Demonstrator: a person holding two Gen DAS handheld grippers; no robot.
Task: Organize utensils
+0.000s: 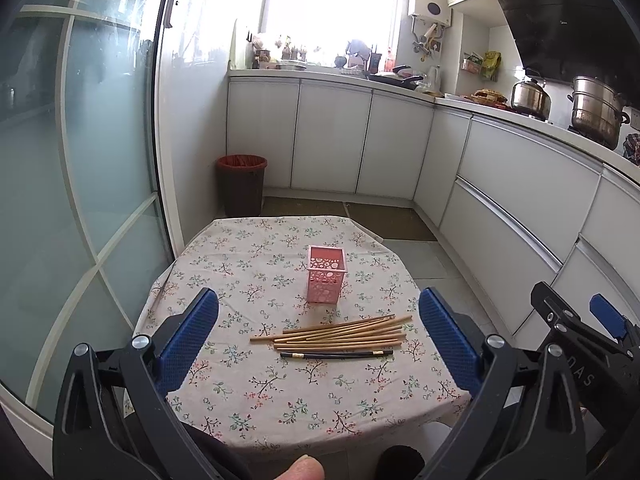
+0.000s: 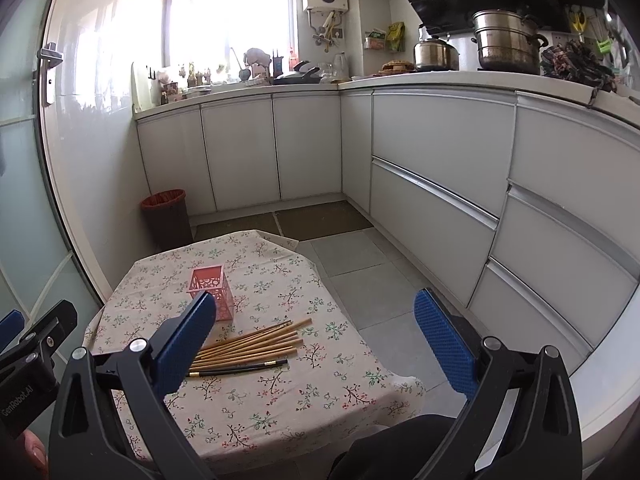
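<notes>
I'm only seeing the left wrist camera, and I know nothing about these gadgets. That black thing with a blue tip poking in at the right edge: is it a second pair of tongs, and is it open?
Observer: Yes, those are the right tongs. Their own camera shows the two blue pads spread wide, with nothing between them.
Operator: What sits past the stacked steel steamer pot? My picture cuts off there.
Observer: A dark checked cloth, heaped on the white counter beside that pot.
Operator: Anything on the wall above it?
Observer: A yellow-handled tool, probably scissors, hangs there.
</notes>
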